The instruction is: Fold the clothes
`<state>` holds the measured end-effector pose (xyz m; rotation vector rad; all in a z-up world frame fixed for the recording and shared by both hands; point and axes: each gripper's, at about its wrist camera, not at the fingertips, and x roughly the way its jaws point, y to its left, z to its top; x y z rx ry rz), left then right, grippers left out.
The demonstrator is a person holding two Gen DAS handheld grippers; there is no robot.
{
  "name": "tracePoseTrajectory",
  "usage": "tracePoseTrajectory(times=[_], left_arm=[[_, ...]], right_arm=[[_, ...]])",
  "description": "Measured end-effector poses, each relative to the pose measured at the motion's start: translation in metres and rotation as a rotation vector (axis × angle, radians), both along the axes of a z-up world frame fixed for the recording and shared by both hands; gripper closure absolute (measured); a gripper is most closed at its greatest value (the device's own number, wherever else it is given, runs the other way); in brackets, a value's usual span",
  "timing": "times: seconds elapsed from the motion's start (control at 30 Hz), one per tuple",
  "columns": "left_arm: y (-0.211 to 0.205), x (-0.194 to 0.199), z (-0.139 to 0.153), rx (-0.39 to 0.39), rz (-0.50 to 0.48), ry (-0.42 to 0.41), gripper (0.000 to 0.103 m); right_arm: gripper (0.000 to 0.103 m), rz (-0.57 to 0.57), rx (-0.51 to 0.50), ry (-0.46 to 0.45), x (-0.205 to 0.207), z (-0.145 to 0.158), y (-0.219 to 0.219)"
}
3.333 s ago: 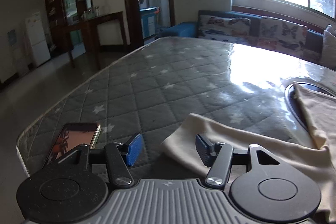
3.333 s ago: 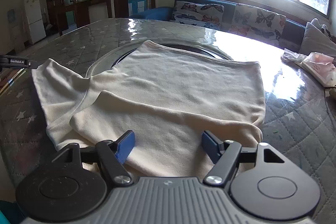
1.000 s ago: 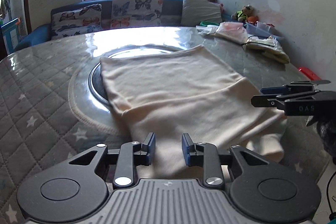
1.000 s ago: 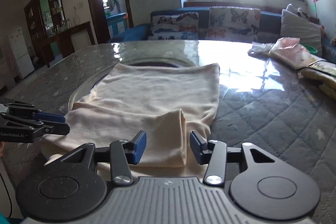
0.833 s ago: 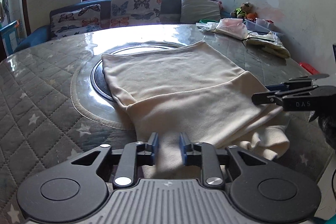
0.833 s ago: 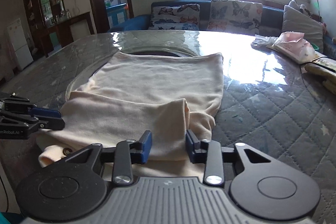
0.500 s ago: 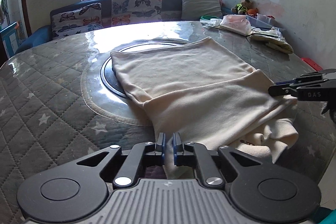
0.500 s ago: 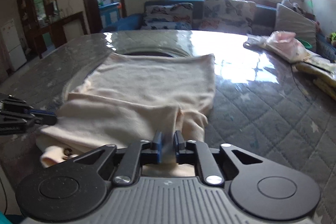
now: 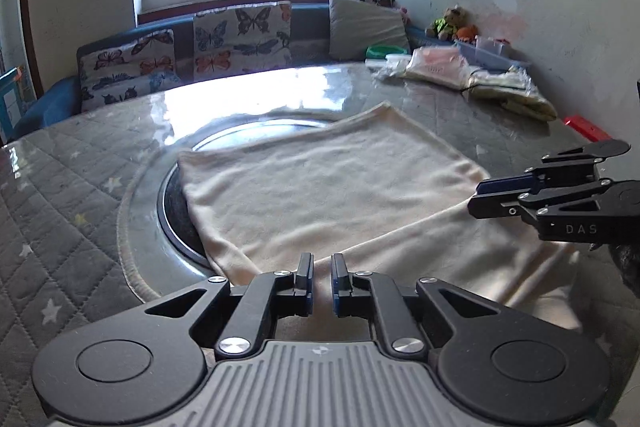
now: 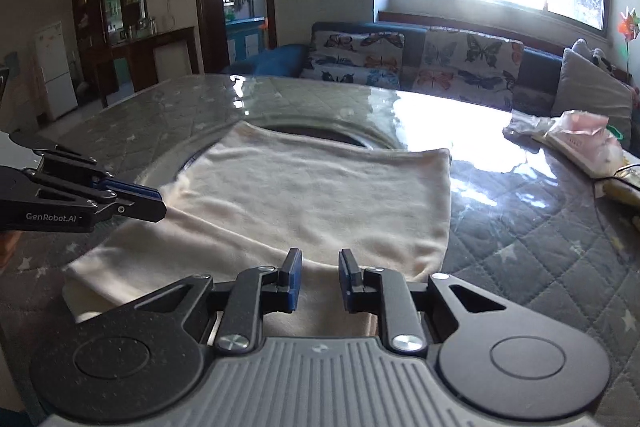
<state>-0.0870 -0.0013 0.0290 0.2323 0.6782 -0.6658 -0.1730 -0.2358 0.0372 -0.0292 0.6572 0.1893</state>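
Soft, matt cream knit garment (image 9: pixel 332 187) is lying on a quilted grey cloth table (image 9: pixel 60 211) under glossy clear sheeting (glaring with window light); matt black plastic left gripper (image 9: pixel 322 281) is showing shiny metal rivets.

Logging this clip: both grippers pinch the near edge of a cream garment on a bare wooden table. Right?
Not quite: the table has a grey quilted star-print cover under clear plastic, as the right wrist view shows. Left gripper and right gripper do pinch the cream garment.

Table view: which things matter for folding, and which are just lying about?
Job:
cream garment
left gripper, shut on its near edge
right gripper, likewise

Lying about:
bagged items
red object
cushions
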Motion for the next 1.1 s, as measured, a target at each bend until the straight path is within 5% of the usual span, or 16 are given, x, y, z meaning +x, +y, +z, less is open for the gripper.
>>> tracePoseTrajectory(times=[0.2,0.6,0.83,1.1], left_arm=[[0.008,-0.004,-0.003,0.012,0.001,-0.018,0.092],[0.001,-0.059,-0.008,0.076,-0.178,-0.101,0.078],[-0.006,-0.075,0.007,0.027,-0.234,-0.111,0.073],[-0.015,-0.097,-0.012,0.113,-0.311,-0.163,0.07]], right_arm=[[0.084,0.027,-0.011,0.005,-0.01,0.0,-0.004],[0.08,0.142,-0.07,0.022,-0.045,-0.005,0.014],[0.079,0.204,-0.058,-0.012,-0.054,0.004,0.03],[0.079,0.284,-0.18,-0.021,-0.074,-0.009,0.051]])
